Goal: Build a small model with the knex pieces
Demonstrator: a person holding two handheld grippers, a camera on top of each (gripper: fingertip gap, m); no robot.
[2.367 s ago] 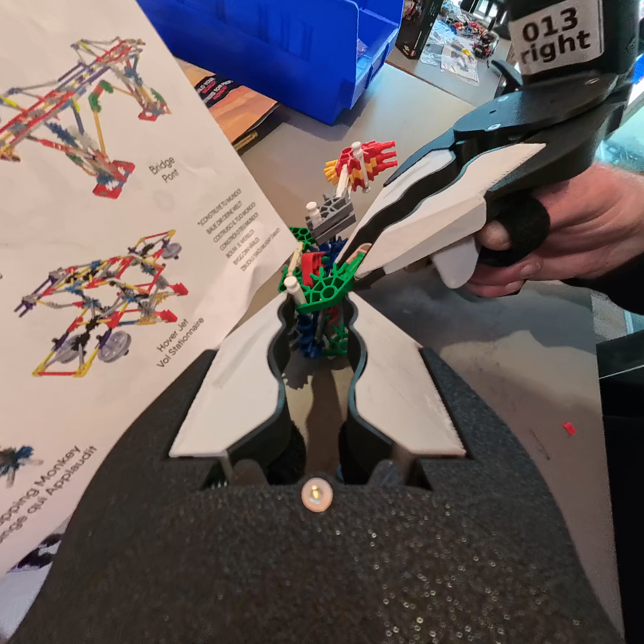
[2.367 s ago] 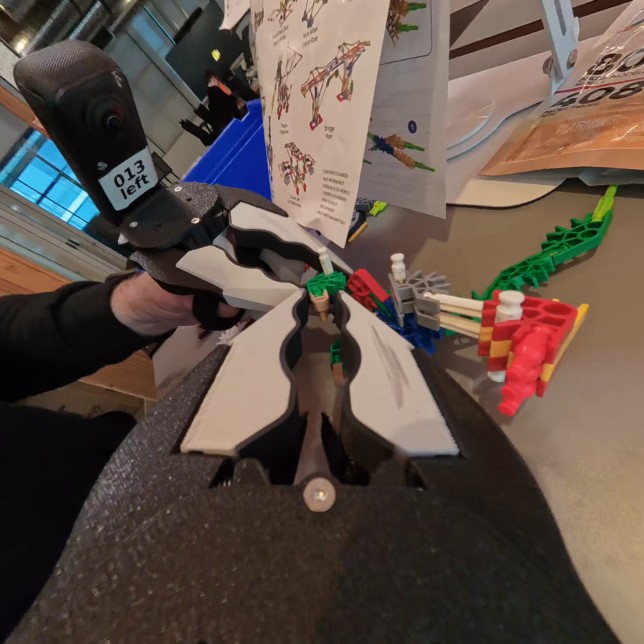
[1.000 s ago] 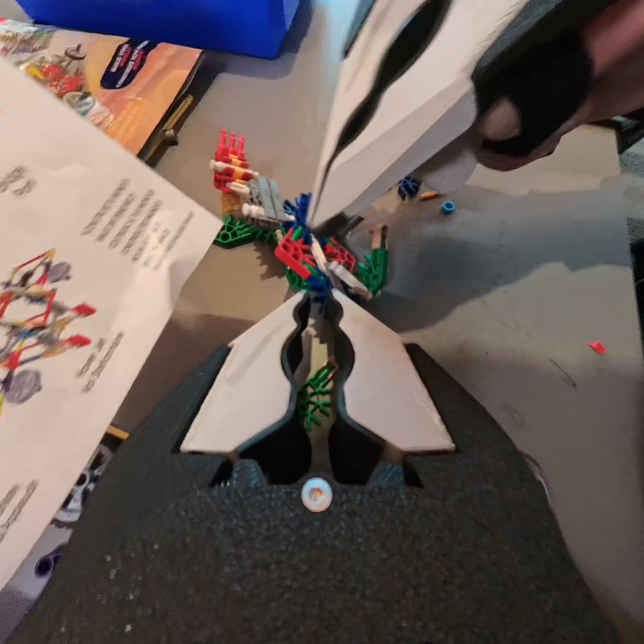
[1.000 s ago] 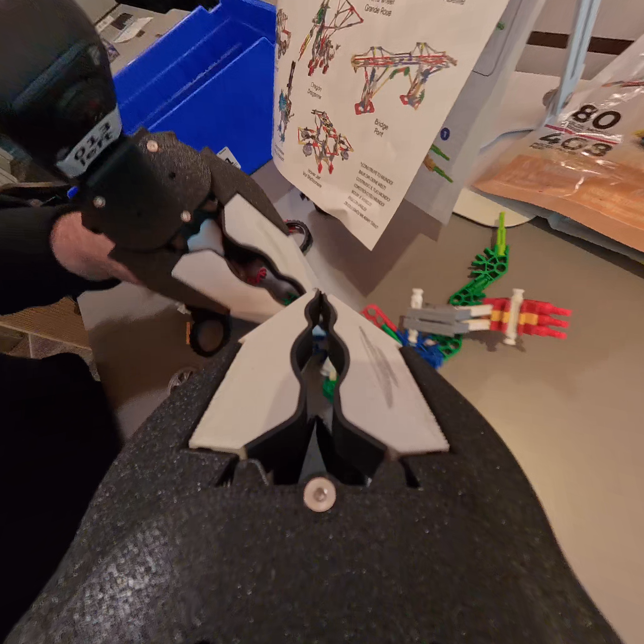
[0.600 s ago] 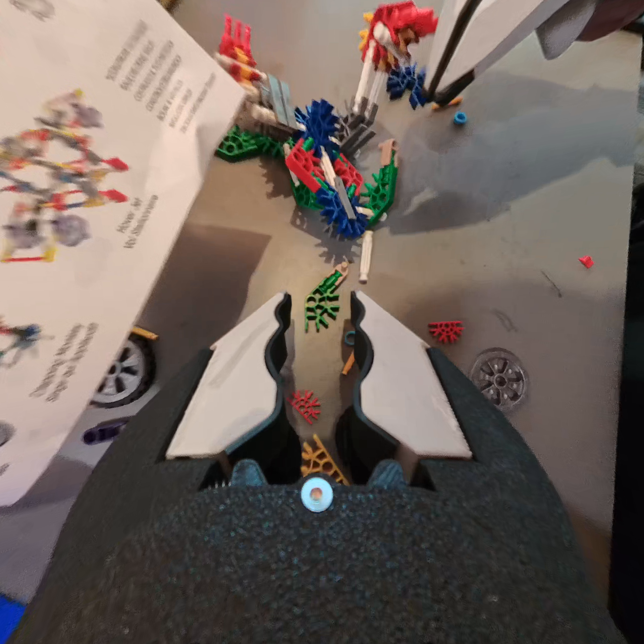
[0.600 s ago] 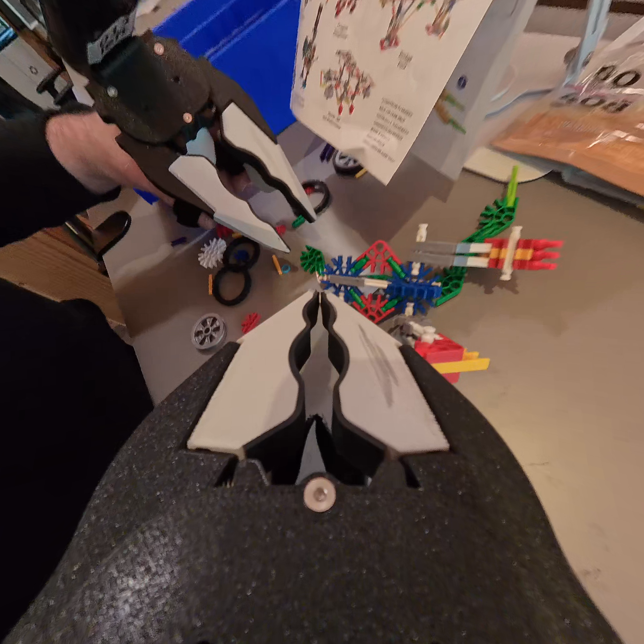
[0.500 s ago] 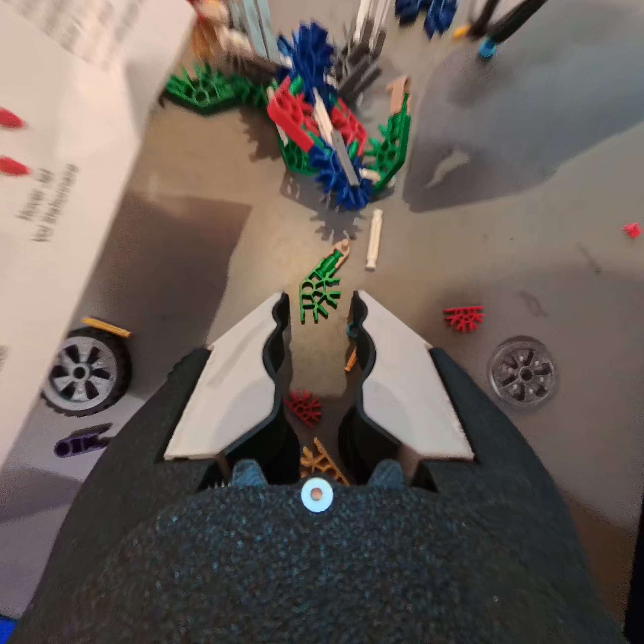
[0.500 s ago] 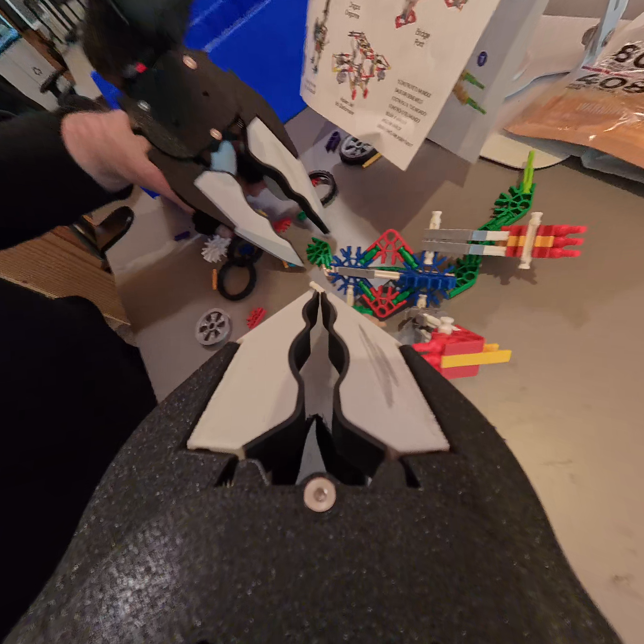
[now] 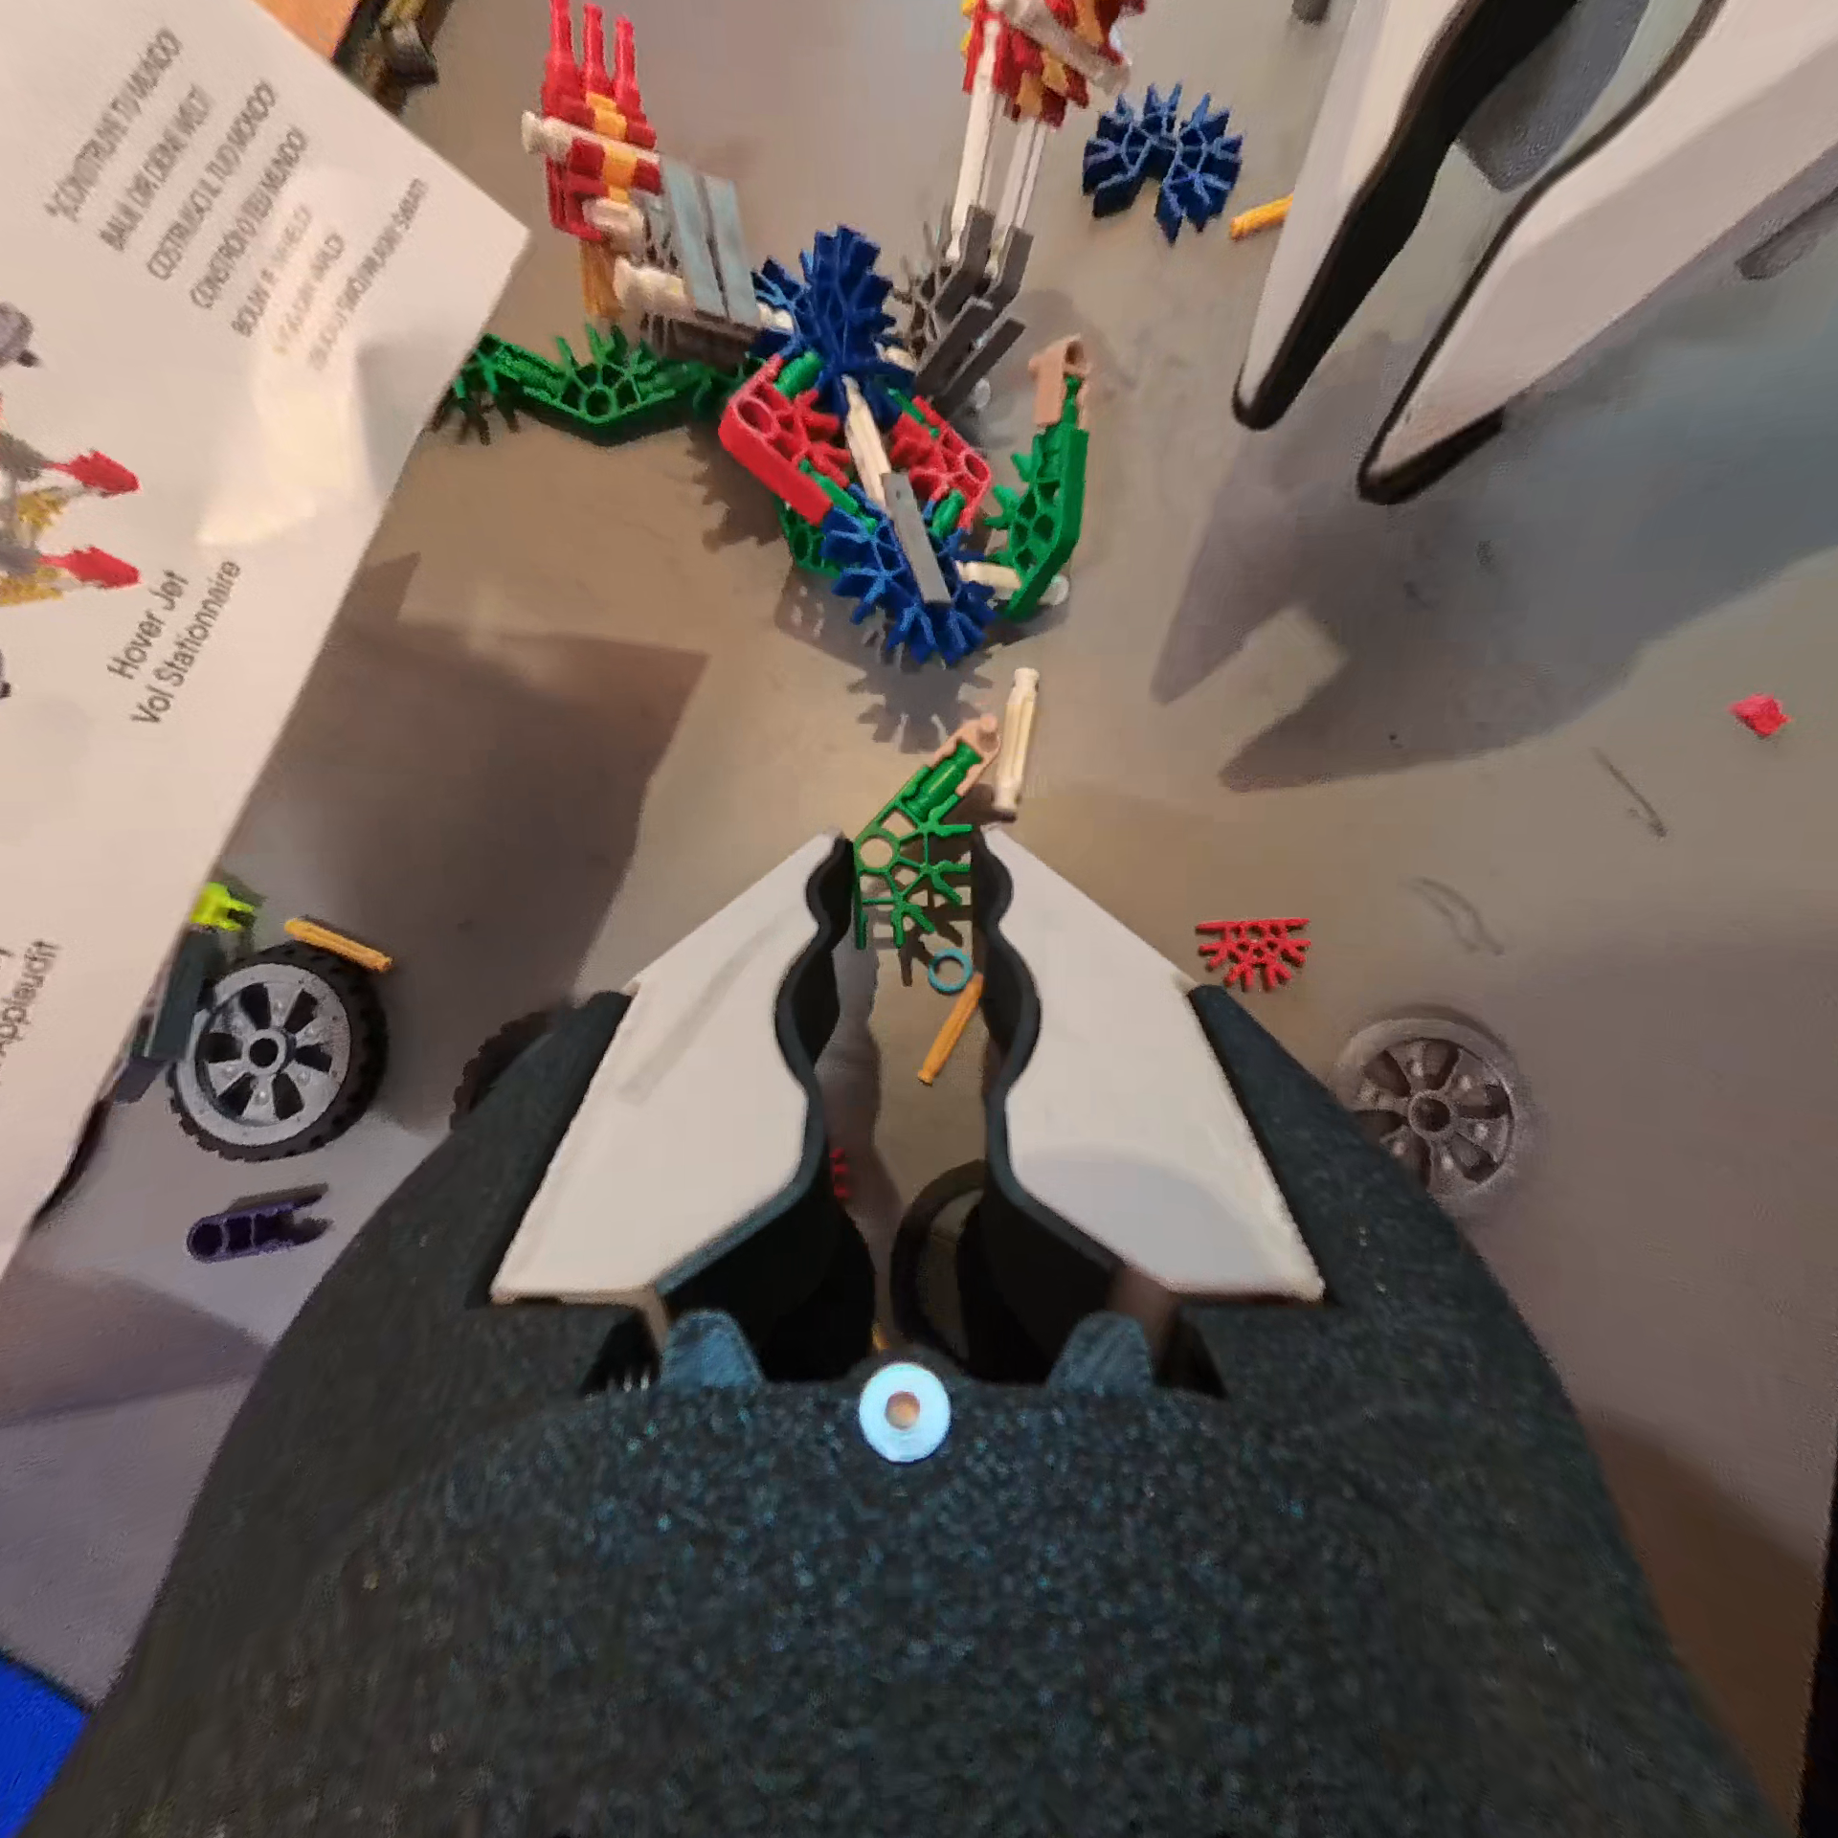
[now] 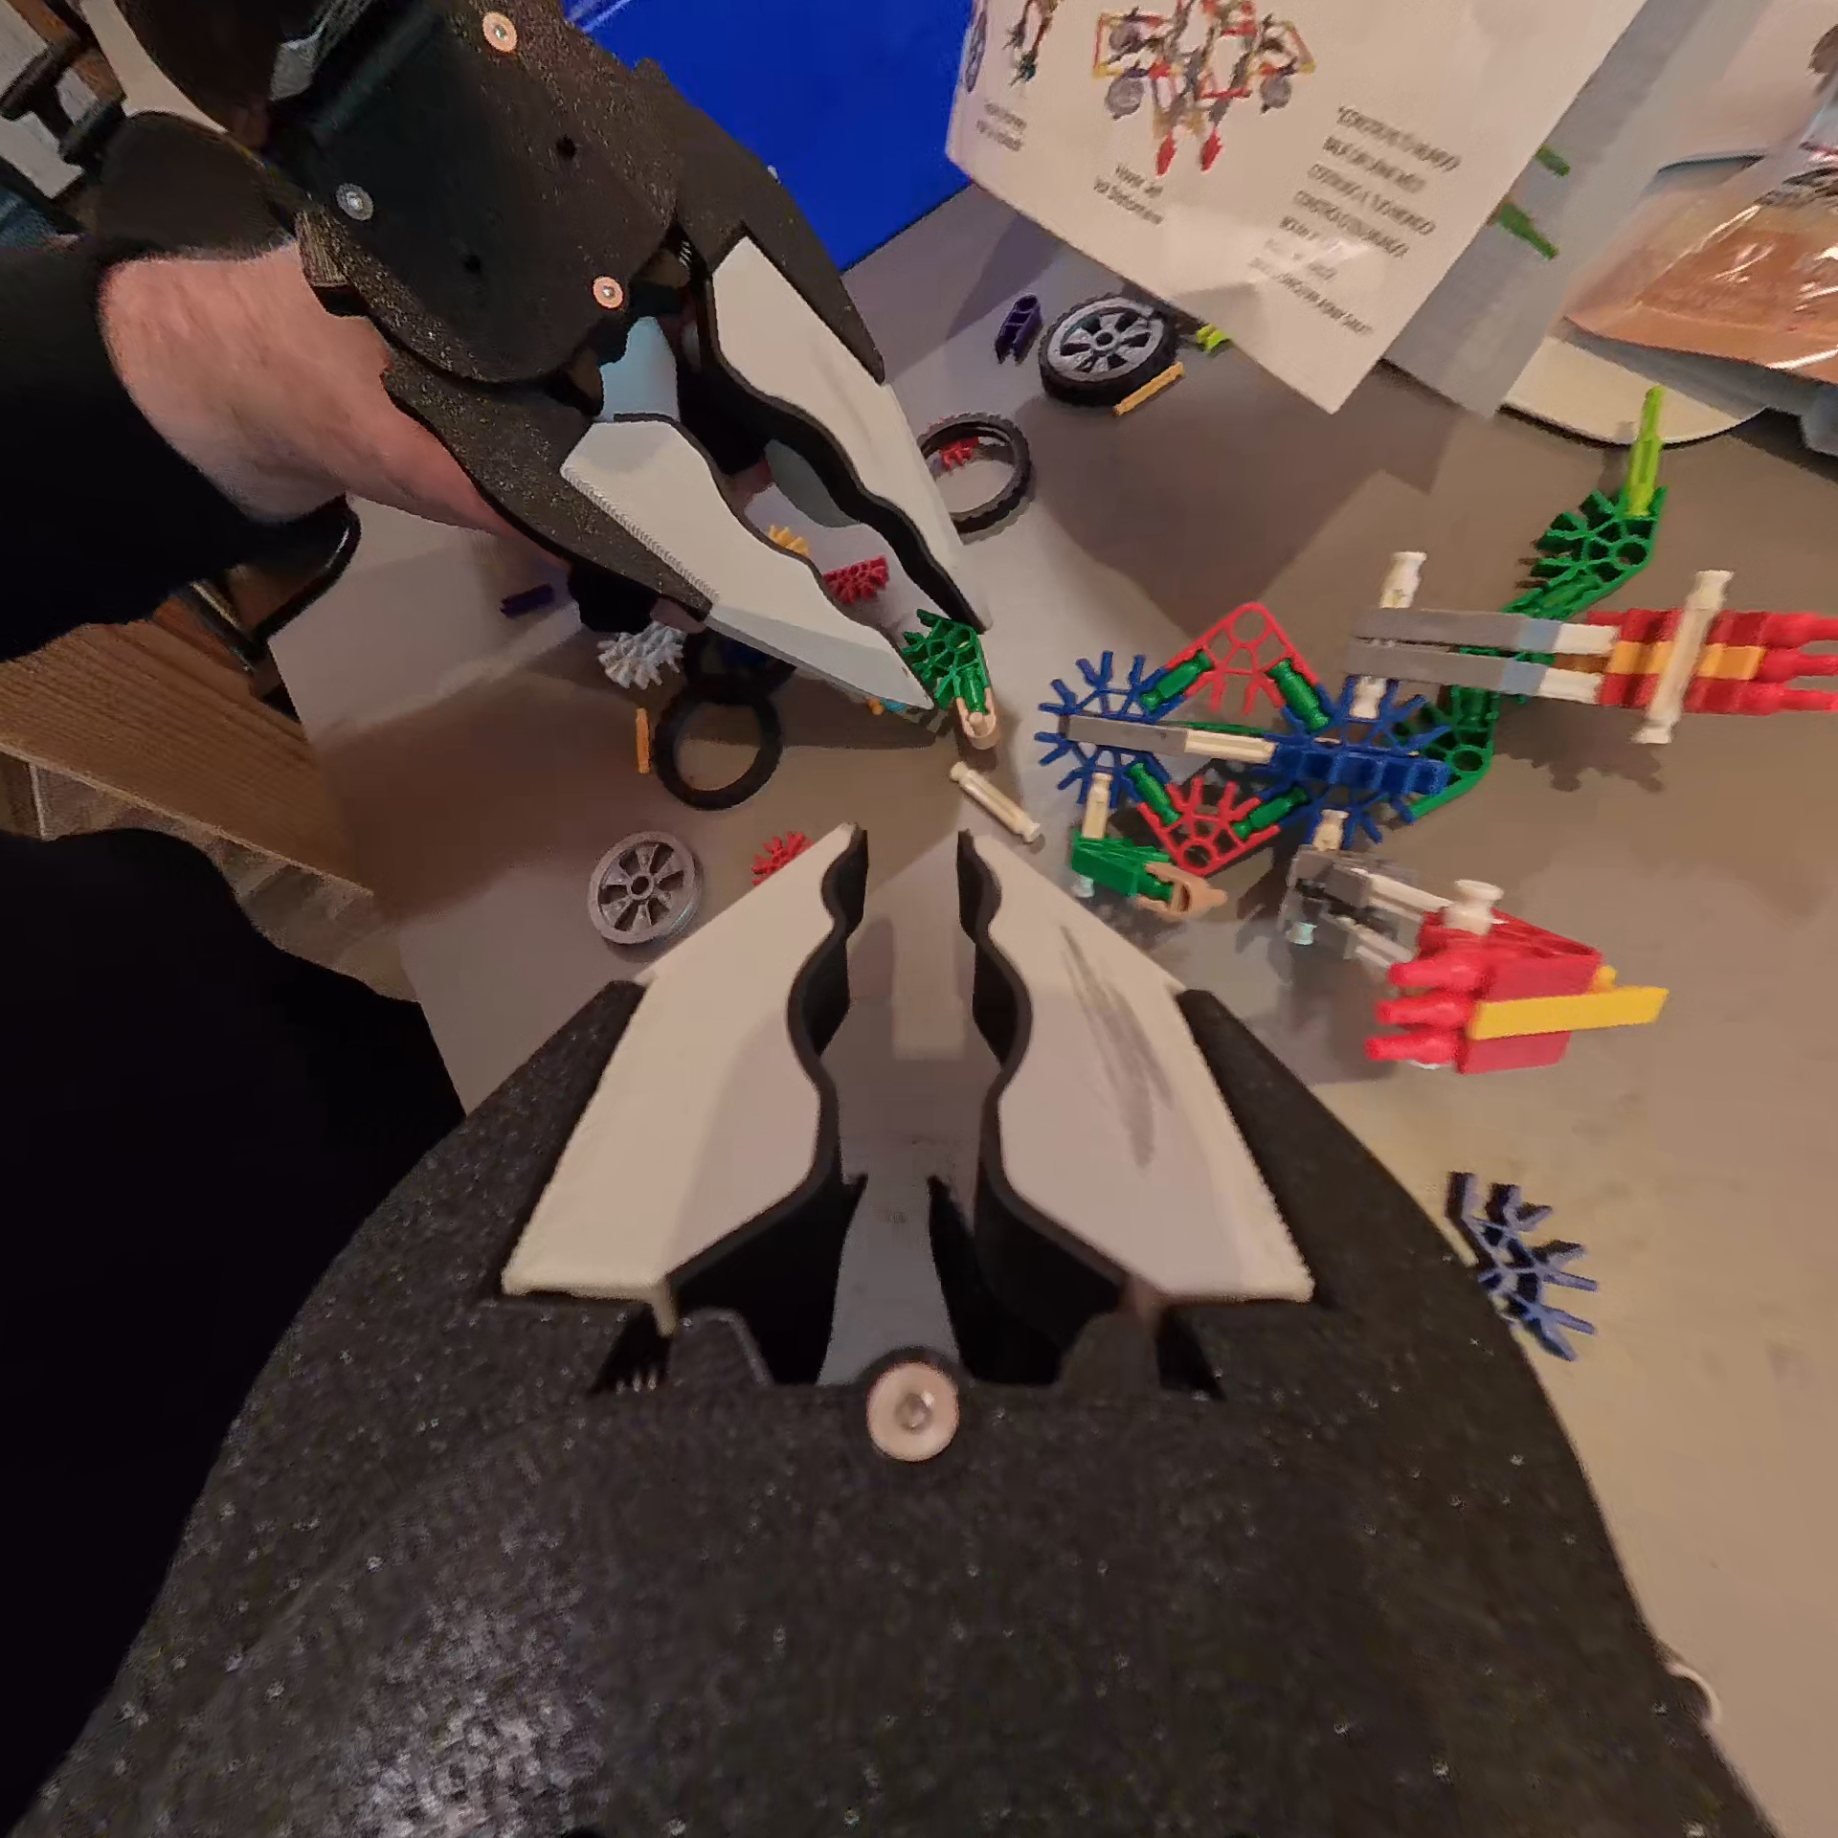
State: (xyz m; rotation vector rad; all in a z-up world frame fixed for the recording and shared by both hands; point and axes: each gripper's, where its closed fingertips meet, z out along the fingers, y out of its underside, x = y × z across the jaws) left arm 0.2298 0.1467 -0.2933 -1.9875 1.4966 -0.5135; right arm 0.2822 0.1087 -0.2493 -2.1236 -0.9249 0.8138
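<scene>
— What's changed on your left side?

— My left gripper (image 9: 913, 845) has dropped onto the table (image 9: 1552, 925), on the near side of the built model (image 9: 875, 477). Half a second ago the green connector (image 9: 910, 875) with its tan clip lay ahead of the tips. Now it sits between them, and the fingers have drawn in from wide apart until the piece fills the gap. I can't tell whether they actually pinch it or only flank it. The clip end points towards the model and seems to rest on the table.

— And the model itself?

— It lies flat, and neither gripper touches it. A white rod (image 9: 1014, 736) lies loose between it and the green connector.

— The right side?

— My right gripper (image 10: 910, 845) was closed a moment ago. Its fingers now stand apart with only bare table showing between them, so it holds nothing. It has pulled back from the model, and the white rod is the nearest thing beyond its tips.

— What can't you make out?

— The instruction sheet (image 9: 169, 418), to the left of the model, runs off the edge of the left wrist view. My left gripper's body covers whatever lies beneath it; a dark ring and a red scrap just peek out between the finger bases. Beyond the model, a red and yellow sub-assembly (image 9: 1044, 60) is cut off at the top. The edges of both views are smeared by motion.
</scene>
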